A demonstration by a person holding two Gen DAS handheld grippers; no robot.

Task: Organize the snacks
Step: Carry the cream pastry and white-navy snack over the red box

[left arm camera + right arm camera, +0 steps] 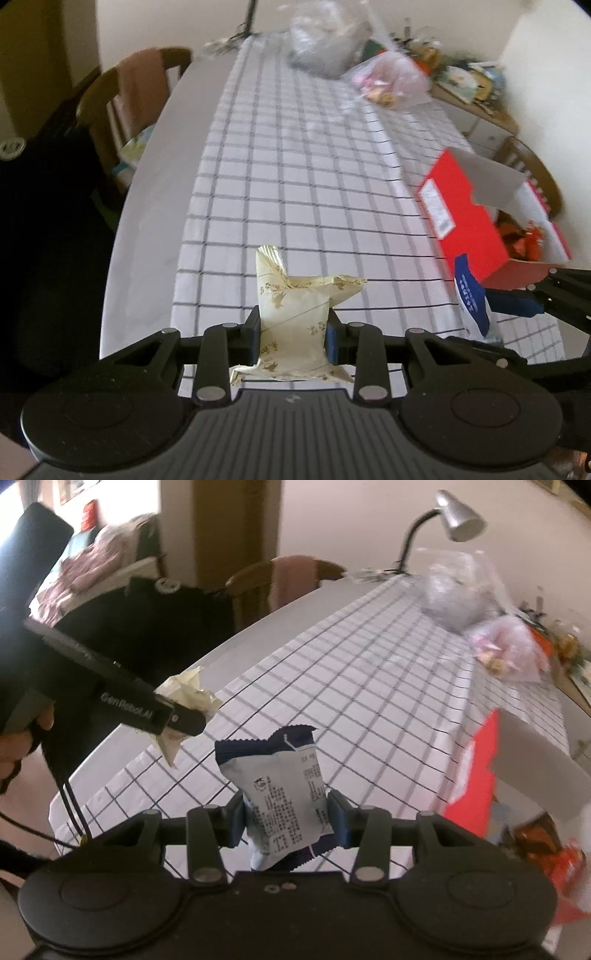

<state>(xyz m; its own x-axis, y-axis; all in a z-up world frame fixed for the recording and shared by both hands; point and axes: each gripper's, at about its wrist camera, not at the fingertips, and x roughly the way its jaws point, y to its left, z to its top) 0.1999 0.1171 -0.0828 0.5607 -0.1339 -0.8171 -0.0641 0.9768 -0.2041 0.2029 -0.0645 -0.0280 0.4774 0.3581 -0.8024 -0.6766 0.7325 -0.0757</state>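
Note:
My left gripper (293,332) is shut on a cream snack packet (291,314) with gold print, held above the checked tablecloth (295,166). My right gripper (286,812) is shut on a blue and white snack packet (282,786). In the right wrist view the left gripper (184,716) with the cream packet (184,690) is at the left. In the left wrist view the right gripper (524,299) with the blue packet (471,299) is at the right, next to an open red box (476,221) holding orange snacks (524,236).
Clear plastic bags of snacks (388,77) lie at the table's far end, with a desk lamp (454,513) behind. A wooden chair (129,96) stands at the left side. The red box (476,768) is at the right edge.

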